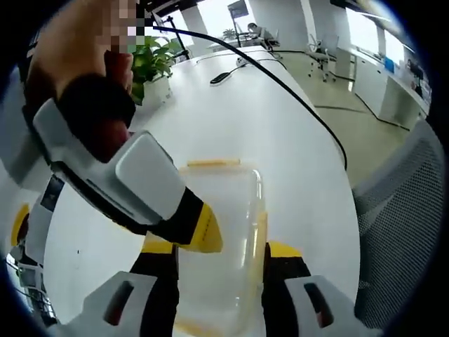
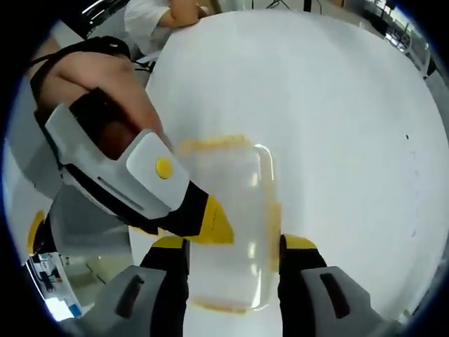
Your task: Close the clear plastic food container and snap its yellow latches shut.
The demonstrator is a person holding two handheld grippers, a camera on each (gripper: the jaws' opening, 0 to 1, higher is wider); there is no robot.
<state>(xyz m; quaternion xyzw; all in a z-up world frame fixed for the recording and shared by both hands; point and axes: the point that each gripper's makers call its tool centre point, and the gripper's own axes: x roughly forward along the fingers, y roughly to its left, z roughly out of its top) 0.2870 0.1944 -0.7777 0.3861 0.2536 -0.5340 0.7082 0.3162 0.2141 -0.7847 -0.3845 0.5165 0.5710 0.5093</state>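
The clear plastic container [image 1: 228, 225] with yellow latches lies on the white table [image 1: 280, 133], lid on. A yellow latch [image 1: 212, 163] shows on its far end and another [image 1: 261, 232] along its right side. My left gripper [image 1: 221, 270] is open, its jaws wide apart either side of the container's near end; contact is unclear. The right gripper's yellow tip [image 1: 205, 228] rests at the container's left edge. In the right gripper view, my right gripper [image 2: 231, 256] likewise straddles the container [image 2: 235, 203], open, and the left gripper's tip [image 2: 214, 221] sits at its left edge.
A potted plant [image 1: 151, 60], a black cable [image 1: 295, 91] and a small black device [image 1: 221, 77] sit further back on the table. A grey mesh chair [image 1: 407, 232] stands to the right. A person in white [image 2: 151, 17] sits at the table's far edge [image 2: 151, 91].
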